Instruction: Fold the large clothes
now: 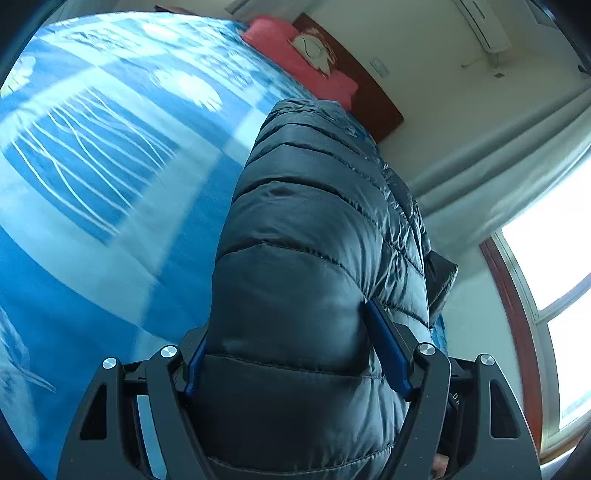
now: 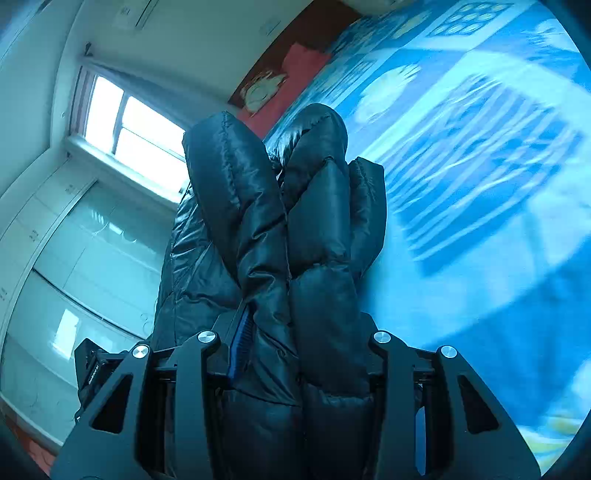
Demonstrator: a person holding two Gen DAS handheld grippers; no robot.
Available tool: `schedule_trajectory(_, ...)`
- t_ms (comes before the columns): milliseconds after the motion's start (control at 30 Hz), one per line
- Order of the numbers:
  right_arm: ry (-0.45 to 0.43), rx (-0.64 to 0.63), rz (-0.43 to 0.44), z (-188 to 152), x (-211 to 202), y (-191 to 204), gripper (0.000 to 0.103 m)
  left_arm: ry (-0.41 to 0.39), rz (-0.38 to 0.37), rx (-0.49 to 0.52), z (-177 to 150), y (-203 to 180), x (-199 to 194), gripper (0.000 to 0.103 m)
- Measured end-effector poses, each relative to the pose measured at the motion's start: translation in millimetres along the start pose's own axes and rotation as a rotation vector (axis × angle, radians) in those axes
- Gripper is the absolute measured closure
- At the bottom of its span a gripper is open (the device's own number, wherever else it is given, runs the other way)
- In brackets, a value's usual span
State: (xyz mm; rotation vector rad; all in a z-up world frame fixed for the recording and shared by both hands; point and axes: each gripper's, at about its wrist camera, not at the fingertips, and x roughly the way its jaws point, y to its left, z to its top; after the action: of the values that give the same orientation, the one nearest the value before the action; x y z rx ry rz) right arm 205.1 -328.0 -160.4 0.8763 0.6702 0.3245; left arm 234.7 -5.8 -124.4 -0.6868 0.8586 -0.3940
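A black quilted puffer jacket fills the middle of the left wrist view, above a bed with a blue and white patterned cover. My left gripper is shut on a thick padded part of the jacket, its blue pads pressing both sides. In the right wrist view my right gripper is shut on bunched folds of the same jacket, which rise ahead of the fingers. Both grippers hold the jacket above the bed cover.
A red pillow lies at the head of the bed against a dark wooden headboard. A window and white wardrobe doors are beside the bed. An air conditioner hangs on the wall.
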Motion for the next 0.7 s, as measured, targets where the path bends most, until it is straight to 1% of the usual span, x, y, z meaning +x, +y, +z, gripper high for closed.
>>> schedule_trajectory(133,0.036,-0.019,0.037,-3.5,35.3,22.4,0.063,-0.031,0.028,-0.028,18.3,25.2,-8.3,0.03)
schedule_trajectory(267,0.065,-0.021,0.056,-4.9,63.5,34.3,0.063,-0.054,0.053,-0.049,30.9,45.1,-16.0,0.03)
schedule_trajectory(367,0.08,-0.017,0.067,-6.8,73.0,38.3,0.063,-0.062,0.061,-0.059,35.7,57.4,-19.9,0.03)
schedule_trajectory(400,0.084,-0.015,0.066,-7.5,75.1,38.4,0.063,-0.061,0.063,-0.062,40.0,56.1,-18.0,0.03)
schedule_trajectory(567,0.093,0.018,0.05,-6.7,81.1,28.0,0.063,-0.051,0.089,-0.062,35.4,66.0,-14.5,0.03)
schedule_trajectory(700,0.095,0.03,0.04,-2.6,92.0,27.4,0.062,-0.059,0.102,-0.054,32.7,70.2,-12.0,0.029)
